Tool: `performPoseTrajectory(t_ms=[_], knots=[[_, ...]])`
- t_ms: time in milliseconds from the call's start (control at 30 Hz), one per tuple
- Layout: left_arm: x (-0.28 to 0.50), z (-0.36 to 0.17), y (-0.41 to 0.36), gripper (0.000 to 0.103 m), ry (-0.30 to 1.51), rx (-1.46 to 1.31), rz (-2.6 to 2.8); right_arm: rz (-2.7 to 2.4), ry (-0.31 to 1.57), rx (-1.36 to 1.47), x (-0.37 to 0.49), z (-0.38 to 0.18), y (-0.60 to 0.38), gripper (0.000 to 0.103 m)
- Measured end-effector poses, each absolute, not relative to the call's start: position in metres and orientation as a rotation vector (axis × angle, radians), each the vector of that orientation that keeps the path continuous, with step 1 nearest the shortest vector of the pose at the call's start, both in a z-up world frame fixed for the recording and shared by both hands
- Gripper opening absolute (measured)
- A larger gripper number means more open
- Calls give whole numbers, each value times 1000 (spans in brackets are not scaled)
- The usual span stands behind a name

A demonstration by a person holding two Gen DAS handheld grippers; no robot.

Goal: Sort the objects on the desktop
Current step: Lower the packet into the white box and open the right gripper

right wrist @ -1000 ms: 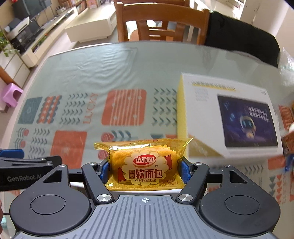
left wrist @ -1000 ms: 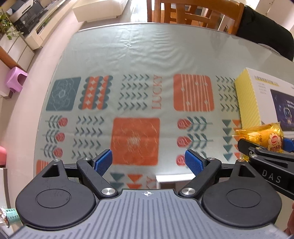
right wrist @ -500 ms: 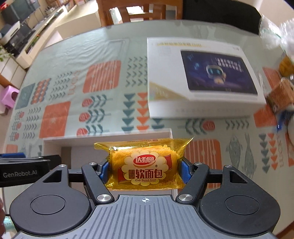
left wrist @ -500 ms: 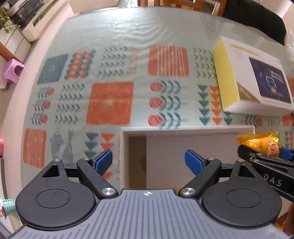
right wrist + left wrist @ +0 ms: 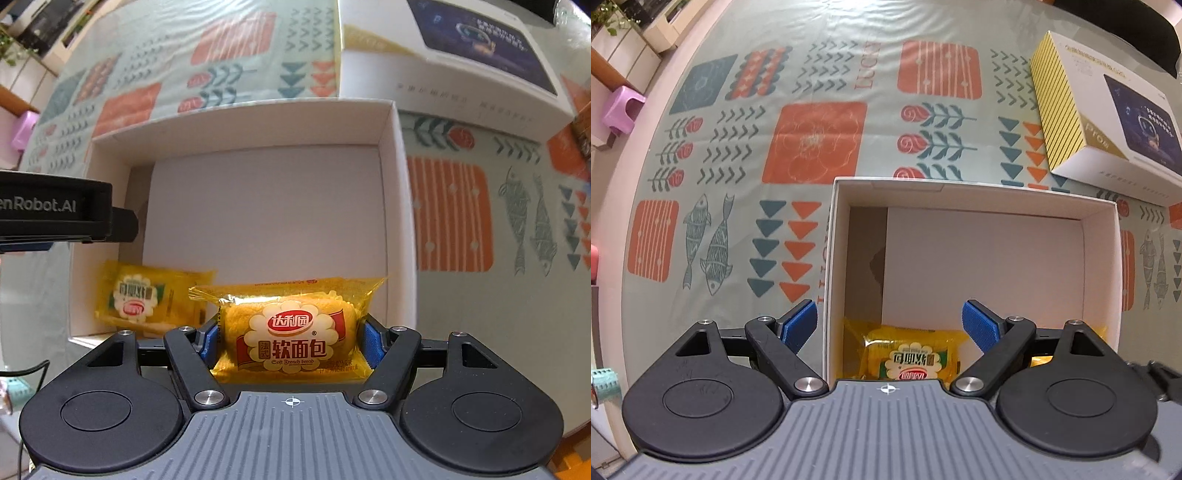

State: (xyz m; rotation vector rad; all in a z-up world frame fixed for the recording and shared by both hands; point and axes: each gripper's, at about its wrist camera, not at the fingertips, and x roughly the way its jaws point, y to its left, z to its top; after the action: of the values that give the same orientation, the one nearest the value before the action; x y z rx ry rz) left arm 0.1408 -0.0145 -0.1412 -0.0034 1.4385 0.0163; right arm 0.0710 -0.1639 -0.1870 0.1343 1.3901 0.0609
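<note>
Patterned teal-and-orange cloth is covering the table (image 5: 812, 140), on which an open white cardboard box (image 5: 971, 206) is sitting. Inside the box, at its near left corner, a yellow green-labelled bread packet (image 5: 908, 358) is lying. The right gripper (image 5: 291, 343) is hovering over the box's near edge, its fingers clamping a yellow red-labelled soft-bread packet (image 5: 291, 332). The left gripper (image 5: 890, 325) is hanging with fingers spread wide, gripping nothing. Beyond the box, a white-and-yellow printed product carton (image 5: 1108, 110) is resting.

A patterned tablecloth (image 5: 820, 144) in pale green with orange squares, teal triangles, fish and flowers covers the round table (image 5: 713, 33). Off the table's far left edge, a small purple plastic stool (image 5: 622, 110) stands on the floor beside white low cabinets (image 5: 628, 51).
</note>
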Motion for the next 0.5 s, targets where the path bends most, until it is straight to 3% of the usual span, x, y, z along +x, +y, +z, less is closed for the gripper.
performPoseTrajectory(t_ms=[500], knots=[[134, -153, -11, 103, 1468, 10, 15, 33, 1447, 97, 65, -231, -141, 69]])
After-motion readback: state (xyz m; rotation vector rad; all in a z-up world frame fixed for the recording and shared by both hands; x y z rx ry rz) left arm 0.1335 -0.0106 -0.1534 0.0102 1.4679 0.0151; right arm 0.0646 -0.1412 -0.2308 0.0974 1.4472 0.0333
